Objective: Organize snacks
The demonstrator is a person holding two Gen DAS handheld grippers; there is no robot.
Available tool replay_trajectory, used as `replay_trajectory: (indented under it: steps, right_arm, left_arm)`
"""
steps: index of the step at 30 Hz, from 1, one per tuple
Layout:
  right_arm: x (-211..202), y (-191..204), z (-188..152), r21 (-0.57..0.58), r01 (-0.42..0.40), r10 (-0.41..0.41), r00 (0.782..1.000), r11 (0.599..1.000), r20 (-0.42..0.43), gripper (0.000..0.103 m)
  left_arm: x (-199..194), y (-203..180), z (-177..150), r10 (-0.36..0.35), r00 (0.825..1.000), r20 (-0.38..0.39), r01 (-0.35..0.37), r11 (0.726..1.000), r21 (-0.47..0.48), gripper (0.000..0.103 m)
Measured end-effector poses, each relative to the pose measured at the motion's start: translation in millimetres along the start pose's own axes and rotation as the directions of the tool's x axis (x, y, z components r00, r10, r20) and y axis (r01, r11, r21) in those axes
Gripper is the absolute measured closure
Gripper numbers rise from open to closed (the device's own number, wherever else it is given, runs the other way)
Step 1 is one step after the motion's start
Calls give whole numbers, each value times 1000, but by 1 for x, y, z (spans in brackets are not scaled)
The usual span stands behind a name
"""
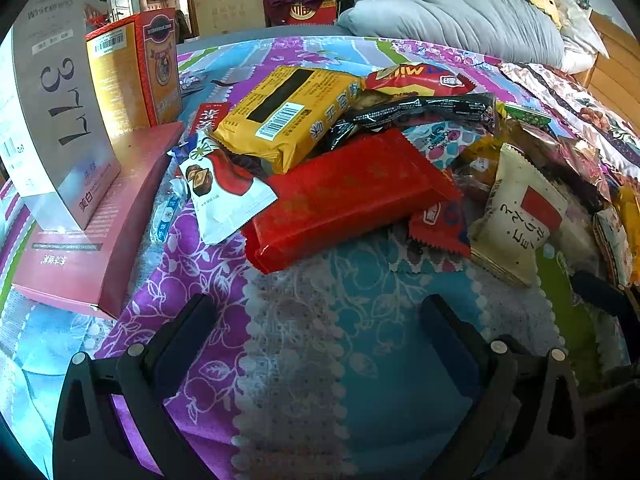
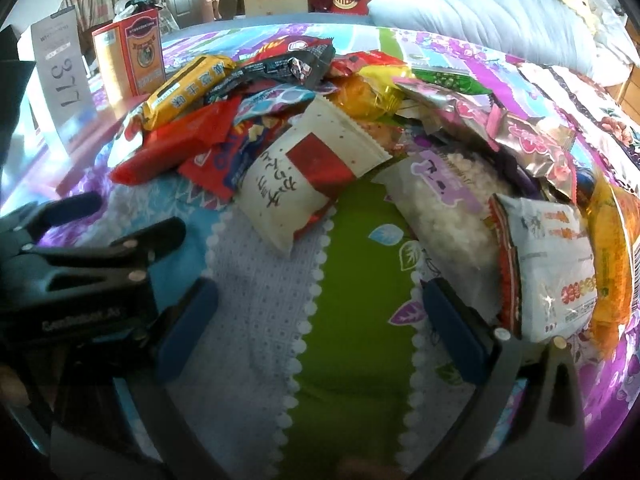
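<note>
A pile of snack packets lies on a patterned bedspread. In the left wrist view a long red packet lies just ahead of my open, empty left gripper, with a yellow packet behind it and a cream packet with a red square to the right. In the right wrist view my right gripper is open and empty, short of the cream packet, a white puffed-rice packet and a white-and-red packet. The left gripper shows at the left there.
Boxes stand at the left: a grey box marked 377, an orange-red box and a flat pink box. A folded grey quilt lies at the far side of the bed. A wooden headboard is at the right.
</note>
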State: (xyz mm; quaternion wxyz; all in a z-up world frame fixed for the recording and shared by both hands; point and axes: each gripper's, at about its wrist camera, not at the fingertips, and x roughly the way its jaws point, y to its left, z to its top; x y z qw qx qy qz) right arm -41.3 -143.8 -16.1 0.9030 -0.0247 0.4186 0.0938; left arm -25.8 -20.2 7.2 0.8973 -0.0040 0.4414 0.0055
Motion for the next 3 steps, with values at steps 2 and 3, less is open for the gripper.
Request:
replay_trajectory:
  steps: [2,3]
  right_arm:
    - [0,-2,0,0,-1,1,1000,1000,1,0]
    - [0,-2,1,0,-1,1,1000,1000,0,0]
  left_arm:
    - [0,0,0,1,1000,1,-1,1000,0,0]
    - [0,0,0,1,1000,1,-1,1000,0,0]
